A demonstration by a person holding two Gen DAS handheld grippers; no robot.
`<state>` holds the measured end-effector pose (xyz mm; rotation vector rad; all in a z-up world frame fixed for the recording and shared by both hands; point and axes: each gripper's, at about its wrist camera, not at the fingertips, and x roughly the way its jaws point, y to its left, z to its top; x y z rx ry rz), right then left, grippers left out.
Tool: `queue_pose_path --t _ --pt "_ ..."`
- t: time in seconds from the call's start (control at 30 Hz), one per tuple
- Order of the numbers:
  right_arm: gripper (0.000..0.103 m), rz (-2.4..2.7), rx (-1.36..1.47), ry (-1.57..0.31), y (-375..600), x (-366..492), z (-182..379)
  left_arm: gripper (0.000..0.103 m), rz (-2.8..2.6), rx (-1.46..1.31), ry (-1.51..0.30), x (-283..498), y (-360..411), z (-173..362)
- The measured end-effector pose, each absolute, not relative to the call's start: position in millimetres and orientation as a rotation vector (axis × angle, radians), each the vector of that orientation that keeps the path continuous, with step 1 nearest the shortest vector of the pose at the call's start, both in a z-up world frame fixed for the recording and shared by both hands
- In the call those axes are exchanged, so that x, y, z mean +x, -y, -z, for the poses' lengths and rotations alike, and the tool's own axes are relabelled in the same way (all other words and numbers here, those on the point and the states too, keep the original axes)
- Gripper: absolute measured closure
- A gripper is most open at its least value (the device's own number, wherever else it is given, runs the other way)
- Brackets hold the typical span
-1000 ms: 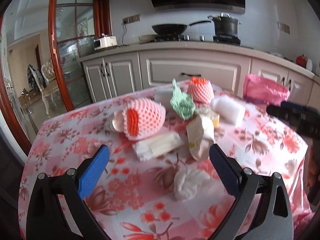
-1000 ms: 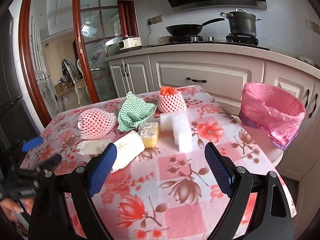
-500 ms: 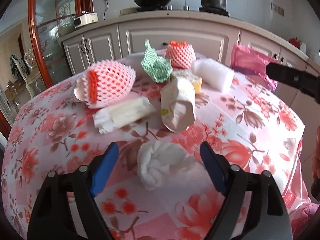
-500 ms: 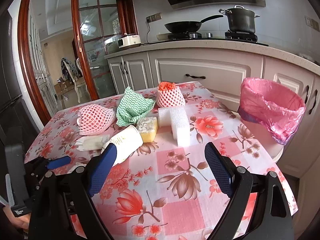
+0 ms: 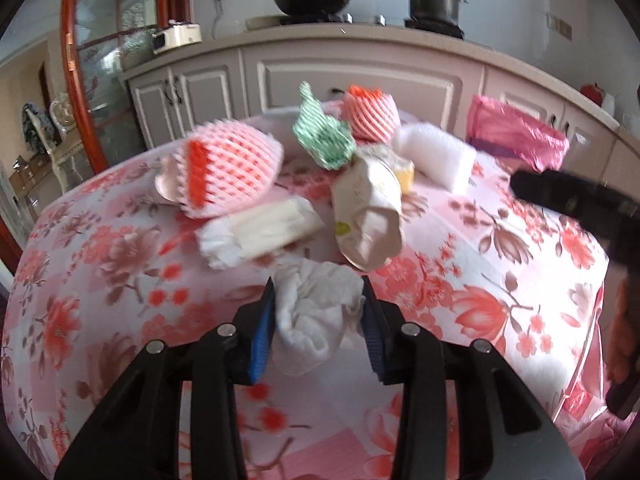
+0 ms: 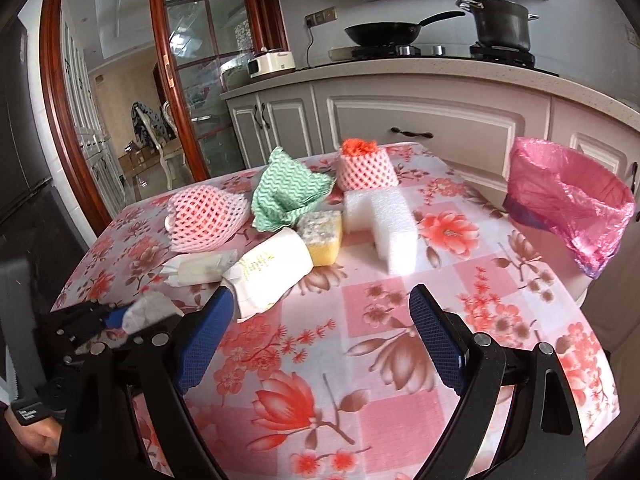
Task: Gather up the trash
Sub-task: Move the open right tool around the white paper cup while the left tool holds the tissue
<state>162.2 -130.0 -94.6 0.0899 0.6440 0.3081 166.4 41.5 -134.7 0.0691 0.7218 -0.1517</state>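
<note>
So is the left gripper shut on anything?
Yes: the left gripper is shut on the crumpled white tissue, both blue pads pressing it.

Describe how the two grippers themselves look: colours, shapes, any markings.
Both the left gripper and the right gripper have black angular frames with silver bolt heads and two fingers faced with blue ribbed pads. No cables show. In the right view, the left one bears a small unreadable white label.

A kitchen in daylight. At twelve o'clock, cream panelled cabinets [image 6: 420,124] carry a pale countertop [image 6: 400,70] with a black frying pan [image 6: 384,32] and a lidded pot [image 6: 502,24] on the hob. At ten o'clock, a red-framed glass door [image 6: 180,72] shows what may be a dining chair [image 6: 168,148] beyond.
</note>
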Motion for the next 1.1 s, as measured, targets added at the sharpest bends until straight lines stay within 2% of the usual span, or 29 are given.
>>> queue_pose_path --t 0.37,0.8,0.87,1.03,1.1 --pt "0.018 -0.318 0.105 -0.735 75 198 108 0.065 0.008 0.016 -0.566 147 -90 97" --pt "0.019 -0.217 0.067 -0.843 41 234 133 0.065 -0.010 -0.033 -0.582 135 -119 103" --pt "0.023 -0.205 0.062 -0.873 39 238 139 0.065 -0.008 -0.038 -0.587 135 -122 104" --pt "0.049 -0.208 0.082 -0.897 44 239 145 0.065 -0.008 -0.048 -0.594 134 -125 106" --pt "0.049 -0.225 0.089 -0.900 46 237 145 0.065 -0.008 -0.054 -0.597 134 -126 107"
